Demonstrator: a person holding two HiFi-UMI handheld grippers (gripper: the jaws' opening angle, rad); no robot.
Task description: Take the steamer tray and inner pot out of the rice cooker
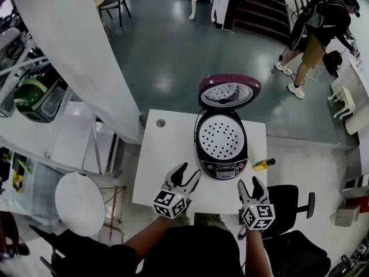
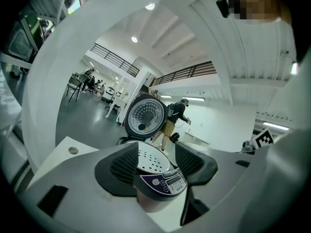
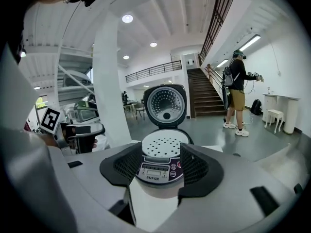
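Observation:
The rice cooker (image 1: 222, 149) stands on the white table (image 1: 164, 160) with its lid (image 1: 229, 91) swung up at the back. A white perforated steamer tray (image 1: 221, 136) sits in its mouth; the inner pot beneath is hidden. My left gripper (image 1: 188, 173) hangs open just front-left of the cooker. Front-right of the cooker, the right gripper (image 1: 250, 184) is also open. Neither touches anything. The left gripper view shows the cooker (image 2: 163, 182) and tray (image 2: 149, 160) ahead between the jaws. In the right gripper view the tray (image 3: 164, 146) sits above the control panel (image 3: 156, 171).
A small yellow object (image 1: 263, 164) lies on the table right of the cooker. A black chair (image 1: 295, 203) stands at the right, a round white stool (image 1: 81, 203) at the left. A white pillar (image 1: 75, 51) rises at the back left. A person (image 1: 320, 30) stands far off.

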